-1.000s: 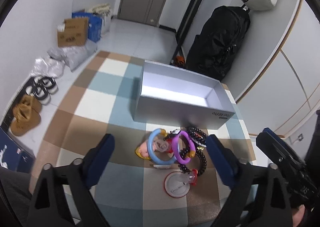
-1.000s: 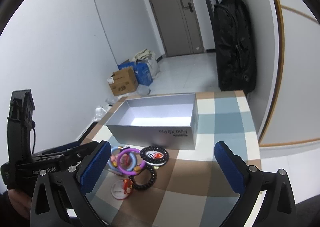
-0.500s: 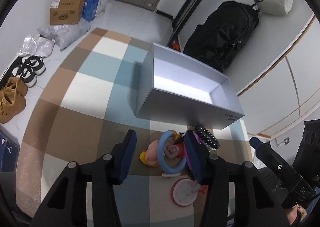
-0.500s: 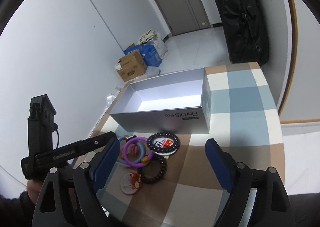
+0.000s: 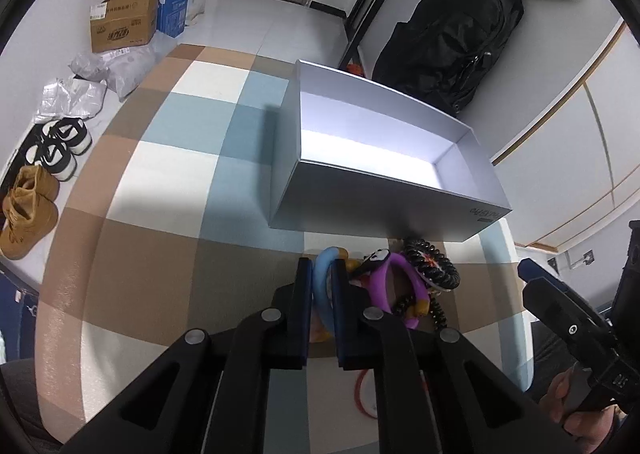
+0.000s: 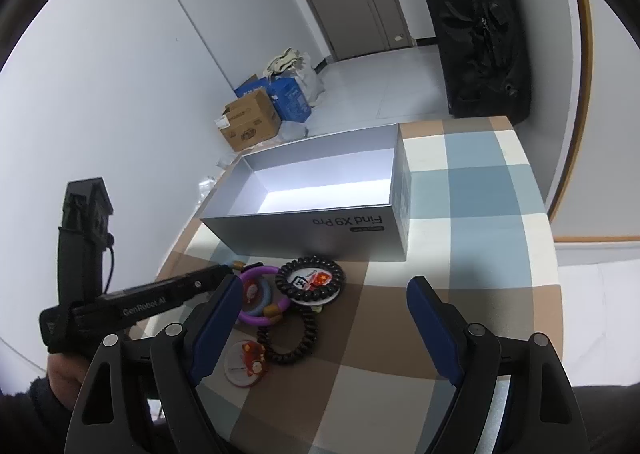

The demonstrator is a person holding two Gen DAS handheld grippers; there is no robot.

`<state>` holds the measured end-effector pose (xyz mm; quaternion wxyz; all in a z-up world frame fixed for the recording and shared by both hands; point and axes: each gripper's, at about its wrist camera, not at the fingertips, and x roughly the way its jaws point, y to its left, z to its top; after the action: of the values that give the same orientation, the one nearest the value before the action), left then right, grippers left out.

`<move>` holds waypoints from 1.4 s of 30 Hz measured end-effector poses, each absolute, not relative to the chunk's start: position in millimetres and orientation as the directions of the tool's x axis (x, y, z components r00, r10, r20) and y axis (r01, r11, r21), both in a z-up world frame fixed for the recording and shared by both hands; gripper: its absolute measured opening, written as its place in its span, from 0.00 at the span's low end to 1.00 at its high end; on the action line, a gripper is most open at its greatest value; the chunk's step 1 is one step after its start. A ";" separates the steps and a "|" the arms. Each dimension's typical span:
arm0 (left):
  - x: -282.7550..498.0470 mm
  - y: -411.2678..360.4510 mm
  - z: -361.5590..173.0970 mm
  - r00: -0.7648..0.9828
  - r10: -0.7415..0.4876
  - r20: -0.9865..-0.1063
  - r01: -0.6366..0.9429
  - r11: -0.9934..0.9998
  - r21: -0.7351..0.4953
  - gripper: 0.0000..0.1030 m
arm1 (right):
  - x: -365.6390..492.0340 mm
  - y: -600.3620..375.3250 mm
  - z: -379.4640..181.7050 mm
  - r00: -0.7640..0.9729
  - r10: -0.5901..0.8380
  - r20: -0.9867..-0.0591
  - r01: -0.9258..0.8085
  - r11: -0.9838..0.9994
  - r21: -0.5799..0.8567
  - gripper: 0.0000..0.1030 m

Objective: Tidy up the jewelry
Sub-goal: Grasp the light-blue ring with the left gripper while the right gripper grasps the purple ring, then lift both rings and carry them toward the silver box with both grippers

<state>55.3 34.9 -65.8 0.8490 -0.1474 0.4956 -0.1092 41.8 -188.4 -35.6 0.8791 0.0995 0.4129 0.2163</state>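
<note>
A pile of jewelry lies on the checked tablecloth in front of an open grey box [image 5: 384, 213] [image 6: 320, 225]. My left gripper [image 5: 321, 282] is shut on a blue ring bracelet [image 5: 322, 294], which also shows in the right wrist view [image 6: 262, 304]. Beside it lie a purple ring bracelet [image 5: 404, 290] [image 6: 260, 318], a black coil band on a round badge [image 5: 434, 264] [image 6: 310, 280], a second black coil band [image 6: 290, 338] and a round red-rimmed badge [image 6: 246, 368]. My right gripper [image 6: 324, 330] is open and empty above the pile's right side.
The box is empty inside. A black bag [image 5: 448, 49] stands past the table's far edge. Cardboard boxes [image 5: 124, 19] and shoes [image 5: 28, 209] are on the floor to the left. The table's right edge [image 6: 548, 254] is near the right gripper.
My left gripper has moved down onto the pile and closed from wide open onto the blue ring bracelet. My right gripper has tilted down toward the pile and stayed open.
</note>
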 end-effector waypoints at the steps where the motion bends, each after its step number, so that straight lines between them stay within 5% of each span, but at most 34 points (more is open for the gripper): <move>1: 54.8 34.7 -65.5 0.485 -0.332 -0.809 0.038 0.932 -0.360 0.05 | 41.8 -187.8 -35.8 0.564 0.462 -0.685 -0.300 0.887 0.351 0.81; 17: 52.5 42.0 -47.3 0.507 -0.390 -0.769 0.055 0.905 -0.423 0.03 | 38.0 -179.5 -33.5 0.566 0.471 -0.676 -0.338 0.881 0.331 0.80; 25: 52.1 49.8 -42.4 0.505 -0.451 -0.736 0.064 0.870 -0.489 0.03 | 35.3 -144.5 -45.7 0.458 0.530 -0.714 -0.440 0.832 0.336 0.49; 34: 53.3 65.3 -44.1 0.496 -0.497 -0.711 0.039 0.831 -0.554 0.03 | 37.5 -97.8 -55.9 0.398 0.493 -0.773 -0.558 0.800 0.223 0.40; 42: 53.3 84.4 -46.3 0.496 -0.547 -0.674 0.009 0.780 -0.626 0.03 | 48.7 -89.2 -67.1 0.386 0.438 -0.812 -0.572 0.804 0.162 0.19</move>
<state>53.3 84.4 -46.3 0.8166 -0.2851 0.4722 -0.1703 48.7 -89.2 -67.1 0.8292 -0.0725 0.4631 0.3043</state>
